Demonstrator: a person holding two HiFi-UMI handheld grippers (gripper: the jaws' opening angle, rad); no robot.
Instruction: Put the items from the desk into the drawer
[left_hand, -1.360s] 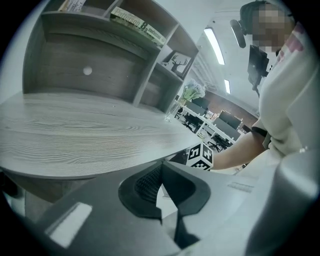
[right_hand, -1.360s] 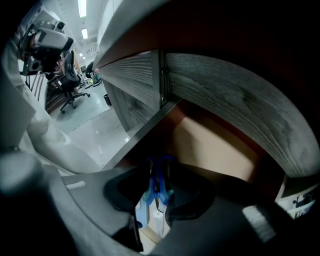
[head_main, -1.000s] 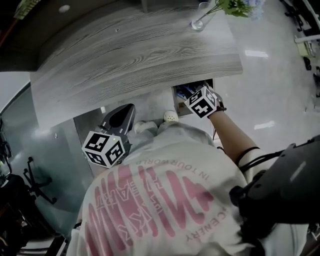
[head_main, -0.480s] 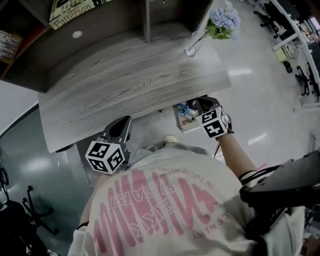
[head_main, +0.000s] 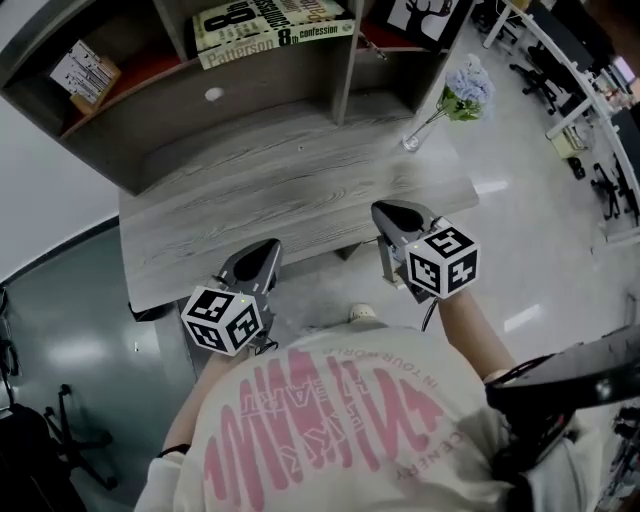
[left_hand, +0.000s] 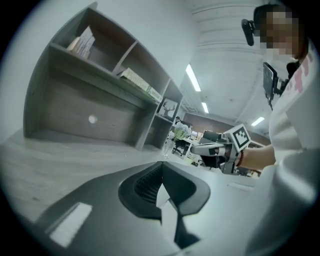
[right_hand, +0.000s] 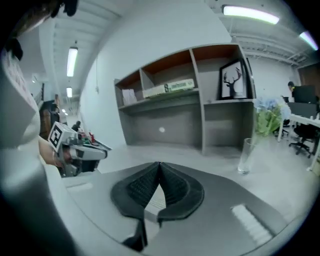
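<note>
The grey wood desk (head_main: 270, 190) has a bare top apart from a glass vase (head_main: 415, 138) at its right end. No drawer shows in any view. My left gripper (head_main: 262, 250) hovers at the desk's front edge, shut, with nothing in it; in its own view the jaws (left_hand: 161, 165) meet. My right gripper (head_main: 385, 210) is over the front right corner, also shut and holding nothing (right_hand: 159, 164). Each gripper view shows the other gripper level beside it.
A shelf unit (head_main: 250, 90) stands along the back of the desk with a book (head_main: 270, 30) lying on it and a framed deer picture (right_hand: 231, 80). Blue flowers (head_main: 468, 88) lean out of the vase. Office chairs (head_main: 600, 180) stand far right.
The right gripper has risen from the open drawer under the desk's right side to above the desk edge. The view has lifted to the shelves, and the drawer has gone out of sight.
</note>
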